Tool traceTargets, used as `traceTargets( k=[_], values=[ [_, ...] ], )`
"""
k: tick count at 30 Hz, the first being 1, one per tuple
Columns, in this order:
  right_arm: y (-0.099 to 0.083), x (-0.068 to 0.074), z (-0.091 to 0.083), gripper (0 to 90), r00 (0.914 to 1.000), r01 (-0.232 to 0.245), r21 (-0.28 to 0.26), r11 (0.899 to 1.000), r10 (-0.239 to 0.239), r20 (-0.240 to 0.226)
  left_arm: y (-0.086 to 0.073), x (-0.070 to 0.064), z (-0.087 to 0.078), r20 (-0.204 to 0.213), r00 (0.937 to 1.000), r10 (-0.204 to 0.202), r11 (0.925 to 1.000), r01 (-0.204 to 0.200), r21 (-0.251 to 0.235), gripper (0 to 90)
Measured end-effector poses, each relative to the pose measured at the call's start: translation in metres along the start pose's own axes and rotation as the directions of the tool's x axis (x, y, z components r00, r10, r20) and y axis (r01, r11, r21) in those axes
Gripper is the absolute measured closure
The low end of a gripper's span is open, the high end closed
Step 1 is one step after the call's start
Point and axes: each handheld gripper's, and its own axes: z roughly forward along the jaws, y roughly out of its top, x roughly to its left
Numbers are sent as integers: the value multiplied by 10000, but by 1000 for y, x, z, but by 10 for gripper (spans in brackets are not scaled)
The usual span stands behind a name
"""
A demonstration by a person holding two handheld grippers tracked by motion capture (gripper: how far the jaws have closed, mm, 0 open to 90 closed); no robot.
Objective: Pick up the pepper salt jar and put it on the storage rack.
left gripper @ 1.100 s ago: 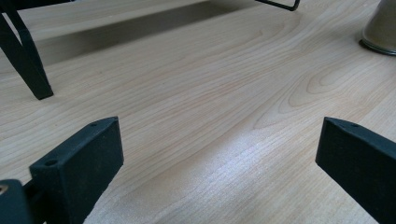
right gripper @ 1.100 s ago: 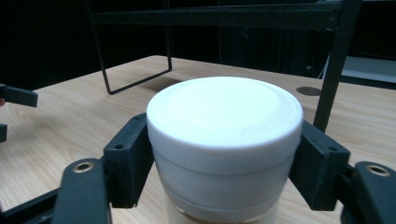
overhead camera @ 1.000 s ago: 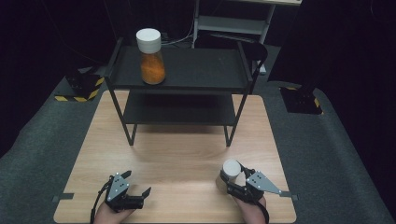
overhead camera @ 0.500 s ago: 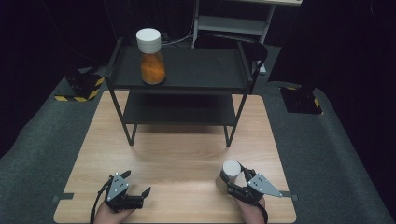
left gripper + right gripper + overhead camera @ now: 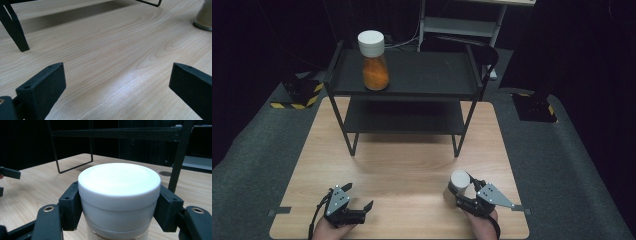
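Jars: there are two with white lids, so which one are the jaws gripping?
The pale-filled jar on the table, held by the right gripper at its lid. The orange-filled jar stands untouched on the shelf.

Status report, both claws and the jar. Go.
Right claw shut on white-lidded jar, jar on table. Left claw open, empty. Rack ahead, orange jar on top shelf. Path clear.

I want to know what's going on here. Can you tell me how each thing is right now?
Right gripper: shut on the white-lidded jar.
White-lidded jar: upright, lid on, standing on the table.
Left gripper: open, holding nothing, low over the table.
Orange jar: upright, lid on, standing on the top shelf.
Black shelf: standing on the table, lower level bare.
Table: wooden.
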Motion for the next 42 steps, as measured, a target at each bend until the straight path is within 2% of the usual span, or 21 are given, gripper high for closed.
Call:
traceTargets(
  k=[10,18,24,33,39,42],
  values=[
    [30,4,-5,337,9998,180,157,9997,-181,74,1,-1,0,11,10000,54,10000,-54,53,9],
    [66,5,-6,337,9990,438,227,9988,-434,-140,2,-2,0,24,9998,195,9997,-195,157,9],
    [90,7,-4,337,9981,614,66,9981,-614,-99,2,-2,0,25,9999,171,9997,-172,165,9],
    [120,7,2,338,9987,500,-57,9987,-500,-131,2,-3,0,21,9997,225,9996,-225,162,9],
    [141,11,7,338,9969,792,-250,9965,-792,8,2,-2,0,43,9998,194,9997,-195,152,9],
    [151,9,10,338,9978,654,-328,9973,-656,-45,2,-2,0,56,9998,214,9997,-215,148,9]
  ],
)
